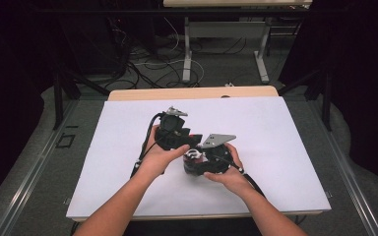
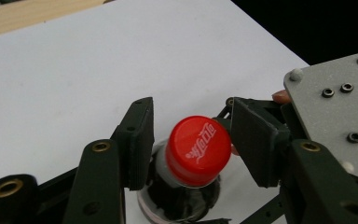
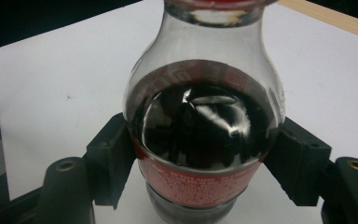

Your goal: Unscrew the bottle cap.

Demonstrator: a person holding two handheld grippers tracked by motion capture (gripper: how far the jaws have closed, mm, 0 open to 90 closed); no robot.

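Dark room behind, cables on the floor (image 1: 142,64) past the far edge. White sheet (image 1: 285,147) covering one wooden tabletop (image 1: 192,93), bare on all sides. Two grippers, two hands, one bottle, one cap.

Right gripper (image 3: 200,163) at centre of the sheet, fingers (image 3: 109,158) clamped on the bottle (image 3: 204,126) at its red label, one pad on each side, dark drink inside up to the shoulder. Bottle upright on the sheet, held at the waist. Right hand (image 1: 229,172) wrapped round that gripper in the high view.

Left gripper (image 2: 193,140) over the bottle from above, fingers (image 2: 137,140) apart, one on either side of the red cap (image 2: 198,150); right-hand pad seemingly touching the cap's edge, left-hand pad just beside it with a narrow gap. Cap on the neck. Grey plate (image 2: 340,102) of the right gripper close alongside, crowding that side of the cap. Left hand (image 1: 160,157) under its gripper.
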